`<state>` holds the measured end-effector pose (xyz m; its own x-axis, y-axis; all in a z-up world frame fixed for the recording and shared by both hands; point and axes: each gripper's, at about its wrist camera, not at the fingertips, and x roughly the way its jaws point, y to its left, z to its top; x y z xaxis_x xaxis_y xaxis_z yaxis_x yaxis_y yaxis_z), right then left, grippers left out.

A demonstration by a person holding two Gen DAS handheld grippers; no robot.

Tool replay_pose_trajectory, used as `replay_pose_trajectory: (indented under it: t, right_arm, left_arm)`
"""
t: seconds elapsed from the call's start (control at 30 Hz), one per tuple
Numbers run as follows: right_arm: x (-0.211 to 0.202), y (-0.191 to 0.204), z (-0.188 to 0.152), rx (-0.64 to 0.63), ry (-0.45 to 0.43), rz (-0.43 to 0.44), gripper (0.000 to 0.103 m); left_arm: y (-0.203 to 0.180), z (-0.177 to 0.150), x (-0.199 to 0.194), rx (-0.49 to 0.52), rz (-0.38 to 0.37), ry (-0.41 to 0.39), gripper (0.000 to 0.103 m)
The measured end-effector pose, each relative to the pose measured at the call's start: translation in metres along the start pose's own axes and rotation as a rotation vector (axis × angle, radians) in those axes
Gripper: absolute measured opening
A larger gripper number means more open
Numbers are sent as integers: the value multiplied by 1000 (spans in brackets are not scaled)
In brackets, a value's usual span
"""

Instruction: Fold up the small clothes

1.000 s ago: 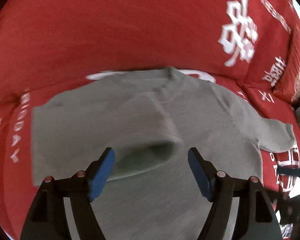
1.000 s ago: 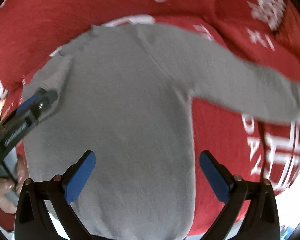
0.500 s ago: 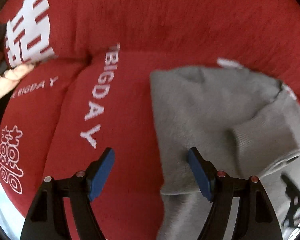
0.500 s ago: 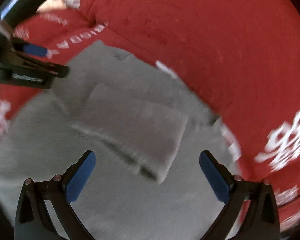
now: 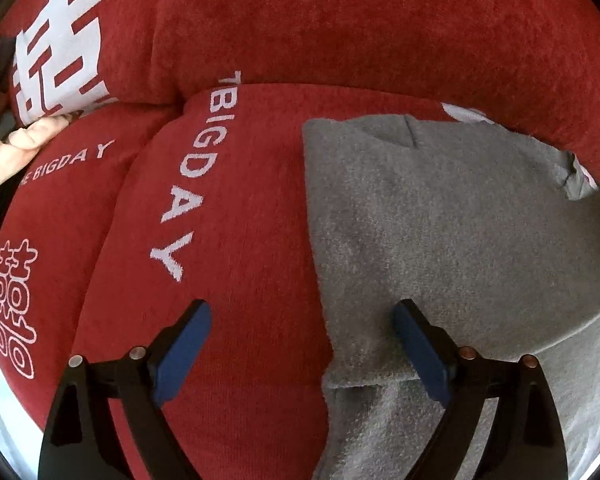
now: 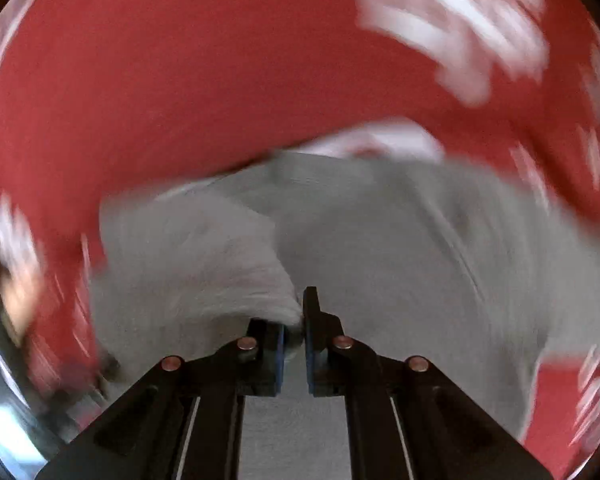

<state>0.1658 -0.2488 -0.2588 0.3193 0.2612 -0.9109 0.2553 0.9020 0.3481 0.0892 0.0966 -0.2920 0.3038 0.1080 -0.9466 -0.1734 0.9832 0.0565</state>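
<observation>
Folding the small grey knitted sweater (image 5: 440, 240) is the job, and it lies flat on a red fuzzy sofa cover with white letters (image 5: 228, 360). One side is already turned in, so the sweater's left edge is straight.

The right tool (image 6: 294, 344) has just snapped closed on a bunch of the grey knit. The picture is blurry, so it is hard to tell which part it holds. I think it is the other sleeve. Carry it slowly across the body and lay it down flat, with no lumps.

The left tool (image 5: 302, 344) has just spread wider and holds nothing. The sweater's straight edge sits between its blue pads (image 5: 416, 352). It could press down there so the sweater does not slide.
</observation>
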Motion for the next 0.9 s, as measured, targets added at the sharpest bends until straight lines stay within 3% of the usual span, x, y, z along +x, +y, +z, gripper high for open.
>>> replay_pose_trajectory:
  t: [0.1, 0.17, 0.23, 0.3, 0.37, 0.5, 0.53, 0.57, 0.63, 0.73, 0.8, 0.83, 0.87, 0.9]
  right_arm:
    - [6, -68, -12, 287, 57, 97, 13]
    - [9, -94, -21, 389, 80, 145, 11]
    - [6, -106, -24, 425, 78, 201, 16]
    - [1, -106, -20, 399, 73, 213, 41]
    - [2, -103, -11, 378, 75, 250, 53]
    - [14, -78, -9, 338, 117, 269, 52]
    - [17, -74, -7, 328, 124, 261, 46]
    - [23, -70, -4, 318, 124, 250, 9]
    - [19, -67, -6, 308, 123, 246, 6]
    - [15, -66, -15, 252, 158, 163, 8]
    - [7, -60, -26, 219, 179, 119, 21]
    - [4, -53, -33, 199, 183, 163, 27]
    - [2, -43, -42, 187, 194, 228, 54]
    - [4, -25, -55, 174, 220, 303, 72]
  left_arm:
    - [-1, 1, 1, -1, -3, 2, 93]
    - [0, 2, 2, -8, -10, 11, 93]
    - [3, 6, 3, -17, -18, 29, 93]
    - [6, 10, 0, -23, -37, 47, 93]
    - [8, 16, -2, -31, -59, 43, 93]
    - [10, 37, 6, -61, -114, 63, 93]
    - [10, 40, 6, -61, -115, 61, 93]
    - [9, 42, 6, -57, -112, 56, 93]
    - [11, 46, 5, -44, -109, 50, 93]
    - [19, 49, 8, -37, -113, 64, 93]
    - [26, 56, 9, -43, -144, 64, 93]
    - [28, 60, 10, -46, -157, 59, 93]
    - [30, 64, 11, -50, -171, 54, 93]
    - [32, 69, 12, -55, -184, 49, 91]
